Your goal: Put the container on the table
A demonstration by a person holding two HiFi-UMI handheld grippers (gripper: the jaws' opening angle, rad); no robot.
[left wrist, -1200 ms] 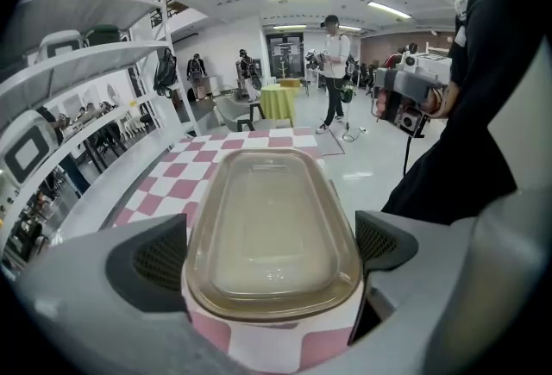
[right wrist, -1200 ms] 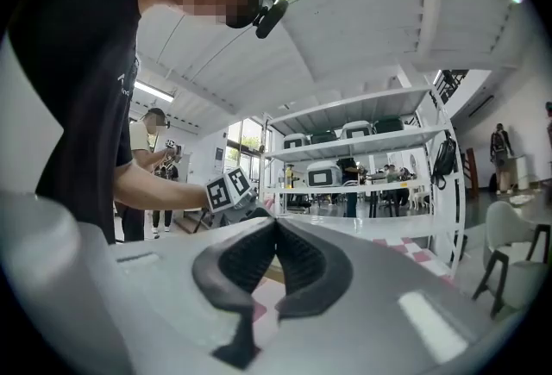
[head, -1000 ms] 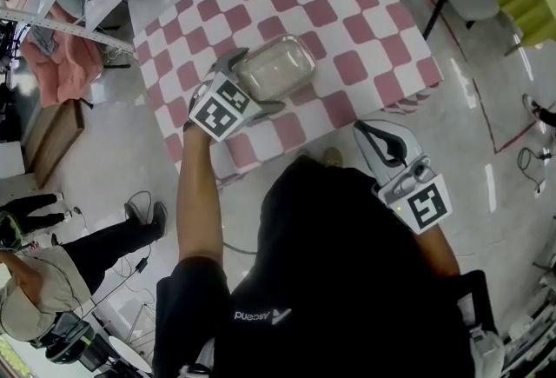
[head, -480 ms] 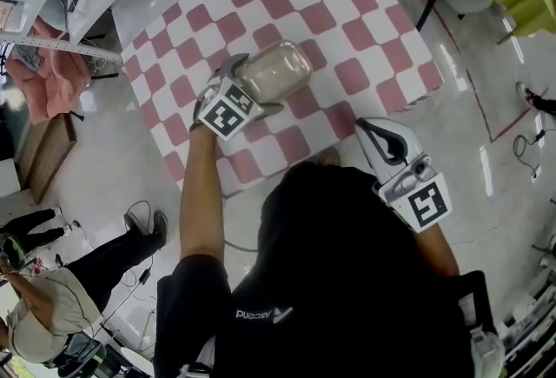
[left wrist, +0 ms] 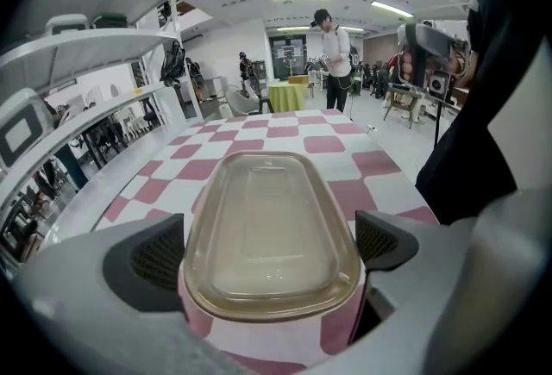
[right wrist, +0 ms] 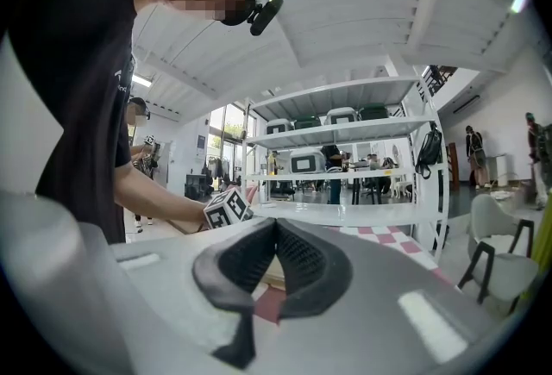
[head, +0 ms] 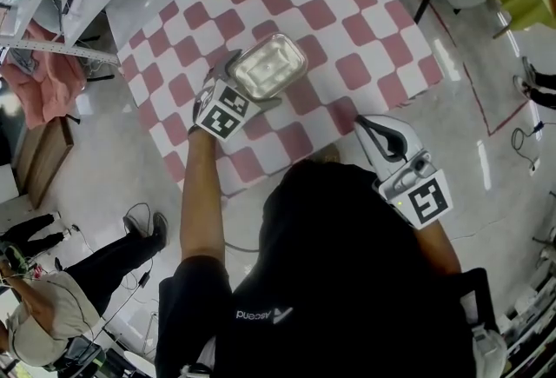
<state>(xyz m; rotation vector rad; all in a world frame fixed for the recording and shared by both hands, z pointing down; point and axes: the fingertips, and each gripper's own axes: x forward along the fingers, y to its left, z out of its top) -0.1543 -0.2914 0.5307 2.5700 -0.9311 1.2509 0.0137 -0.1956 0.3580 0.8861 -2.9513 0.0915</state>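
The left gripper (head: 254, 85) pinches the container (left wrist: 267, 227) over the table (head: 347, 20); released too high, it could tip. The right gripper (right wrist: 274, 227) is pressed together.

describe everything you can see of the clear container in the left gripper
The container is a rounded-rectangular tub of clear, faintly yellowish plastic with a flat lid that has an inset panel; it looks empty. It sits level, its long axis pointing away from the left gripper, whose jaws press its two long sides near one end. It is over the pink-and-white checked table; whether its base touches the cloth cannot be told.
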